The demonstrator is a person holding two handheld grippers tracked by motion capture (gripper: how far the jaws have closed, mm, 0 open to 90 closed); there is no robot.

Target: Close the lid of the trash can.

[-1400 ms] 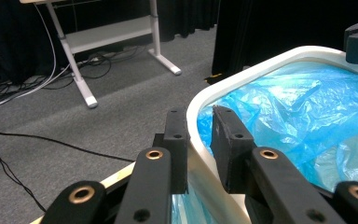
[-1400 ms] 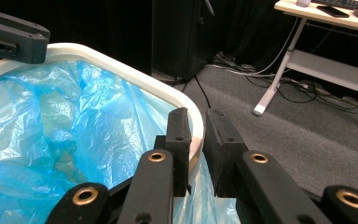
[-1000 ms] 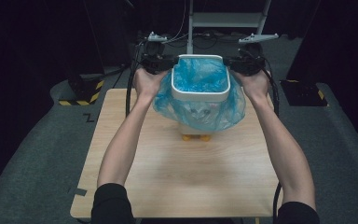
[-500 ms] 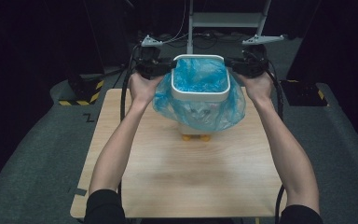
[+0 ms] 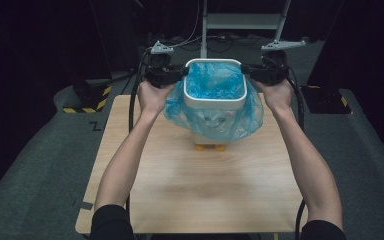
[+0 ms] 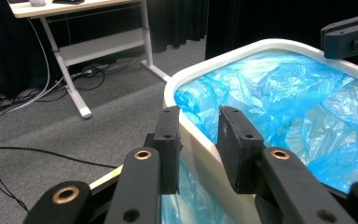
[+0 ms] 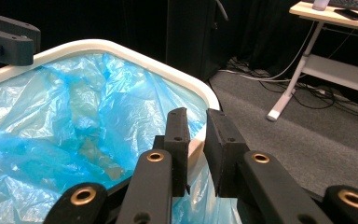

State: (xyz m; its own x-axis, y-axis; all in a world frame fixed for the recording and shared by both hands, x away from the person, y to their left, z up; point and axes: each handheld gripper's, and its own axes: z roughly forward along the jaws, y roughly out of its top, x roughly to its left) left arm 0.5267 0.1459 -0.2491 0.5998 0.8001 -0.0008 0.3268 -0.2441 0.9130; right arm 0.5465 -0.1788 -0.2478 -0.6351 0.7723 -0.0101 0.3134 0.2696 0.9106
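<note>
Both jaw pairs pinch the bin (image 5: 215, 102) rim: left hand-held gripper (image 6: 200, 140), right hand-held gripper (image 7: 196, 140). The blue bag (image 5: 212, 82) may slip off if grip loosens.

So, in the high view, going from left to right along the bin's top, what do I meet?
left hand → left gripper → white bin rim with blue bag inside → right gripper → right hand

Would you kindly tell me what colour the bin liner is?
The bin liner is translucent blue, clearest in the left gripper view.
</note>
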